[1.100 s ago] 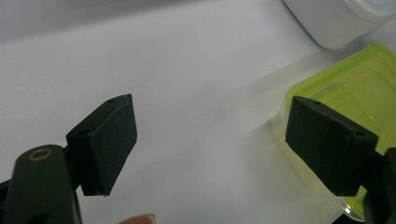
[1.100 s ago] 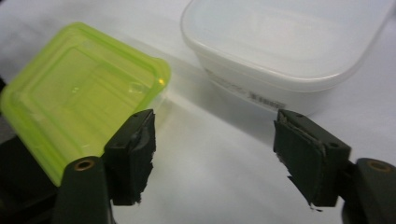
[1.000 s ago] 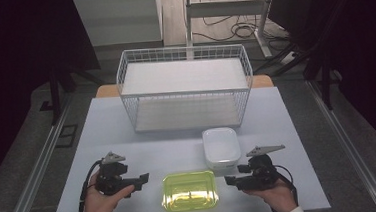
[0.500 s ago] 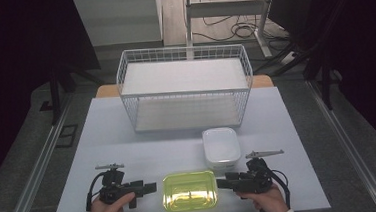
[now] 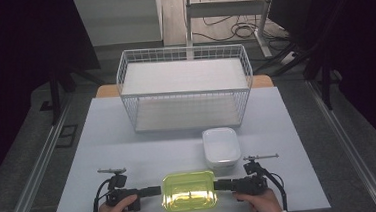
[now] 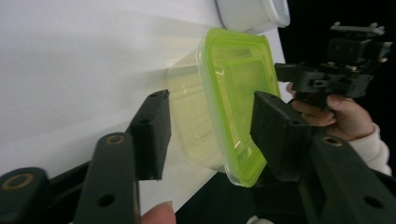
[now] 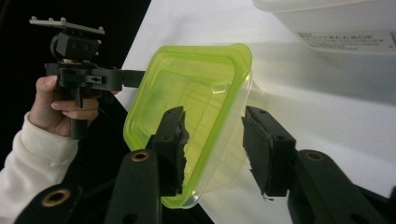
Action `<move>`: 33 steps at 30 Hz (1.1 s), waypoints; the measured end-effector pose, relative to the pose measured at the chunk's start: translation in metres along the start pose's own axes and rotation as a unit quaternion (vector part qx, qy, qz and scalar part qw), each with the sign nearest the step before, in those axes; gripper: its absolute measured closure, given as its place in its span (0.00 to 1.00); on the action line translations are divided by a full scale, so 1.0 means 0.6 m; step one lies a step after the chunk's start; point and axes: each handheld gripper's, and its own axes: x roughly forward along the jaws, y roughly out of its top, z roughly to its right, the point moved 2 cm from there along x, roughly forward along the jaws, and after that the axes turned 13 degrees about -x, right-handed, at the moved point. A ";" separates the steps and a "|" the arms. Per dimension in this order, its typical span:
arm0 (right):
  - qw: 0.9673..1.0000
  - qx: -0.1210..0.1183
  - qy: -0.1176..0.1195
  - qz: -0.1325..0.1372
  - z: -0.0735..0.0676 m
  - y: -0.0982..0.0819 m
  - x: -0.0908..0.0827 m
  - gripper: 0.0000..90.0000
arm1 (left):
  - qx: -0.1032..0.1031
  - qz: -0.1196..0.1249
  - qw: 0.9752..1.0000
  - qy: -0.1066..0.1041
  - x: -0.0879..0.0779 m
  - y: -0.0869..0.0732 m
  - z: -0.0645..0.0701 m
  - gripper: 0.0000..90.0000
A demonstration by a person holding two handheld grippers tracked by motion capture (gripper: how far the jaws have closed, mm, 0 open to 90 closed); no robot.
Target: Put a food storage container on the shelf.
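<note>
A translucent yellow-green lidded container [image 5: 189, 191] lies flat near the table's front edge. My left gripper [image 5: 154, 191] is at its left end and my right gripper [image 5: 219, 185] at its right end, each pointing inward. In the left gripper view the left gripper [image 6: 210, 102] is open, its jaws straddling the green container's [image 6: 224, 98] end with gaps on both sides. In the right gripper view the right gripper [image 7: 214, 115] is open too, one jaw over the lid of the container [image 7: 191, 107], the other beside its clear body.
A white lidded container [image 5: 221, 146] sits just behind the green one, to the right. A white wire basket [image 5: 184, 86] stands at the back of the white table [image 5: 108, 141]. Dark floor drops away at the front edge.
Both hands have drawn back toward the front edge and moved inward. The grippers now bracket the green container's two ends, which has not moved.
</note>
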 end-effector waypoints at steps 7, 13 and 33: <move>0.999 0.028 0.017 -0.008 0.009 -0.005 0.007 0.75 | -0.022 -0.031 0.999 -0.023 0.021 -0.003 -0.010 0.71; 0.998 0.047 0.032 -0.010 0.014 -0.008 0.014 0.81 | -0.031 -0.041 0.998 -0.039 0.031 -0.002 -0.011 0.83; 0.998 0.034 0.044 0.004 -0.004 0.003 0.002 0.90 | 0.002 -0.035 0.998 -0.043 0.020 0.002 0.015 0.91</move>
